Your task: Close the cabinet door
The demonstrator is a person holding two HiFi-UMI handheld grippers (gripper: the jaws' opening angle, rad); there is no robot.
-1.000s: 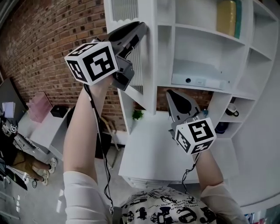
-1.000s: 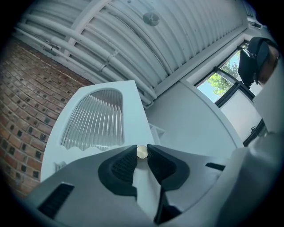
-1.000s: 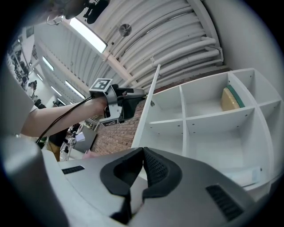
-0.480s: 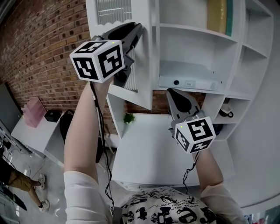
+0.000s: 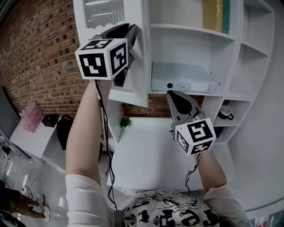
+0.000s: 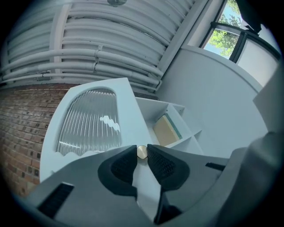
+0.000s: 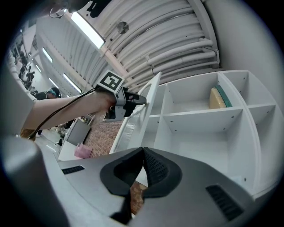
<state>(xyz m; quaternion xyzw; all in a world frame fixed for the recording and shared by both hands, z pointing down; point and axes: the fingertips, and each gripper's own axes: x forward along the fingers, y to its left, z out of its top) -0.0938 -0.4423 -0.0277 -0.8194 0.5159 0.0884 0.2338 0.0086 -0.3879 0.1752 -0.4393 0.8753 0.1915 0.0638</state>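
Door [image 5: 138, 82] ajar, knob [image 6: 141, 152] pinched in my left claw [image 5: 132, 31].
My right claw [image 7: 142, 153] pressed together, empty, below shelves [image 5: 191, 29] holding a book [image 5: 213, 13].

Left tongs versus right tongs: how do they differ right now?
The left tongs grip the brass knob on the cabinet door; the right tongs are shut on nothing. The left tongs are raised at the door; the right tongs sit lower, clear of it, facing the open shelves. Both carry a marker cube.
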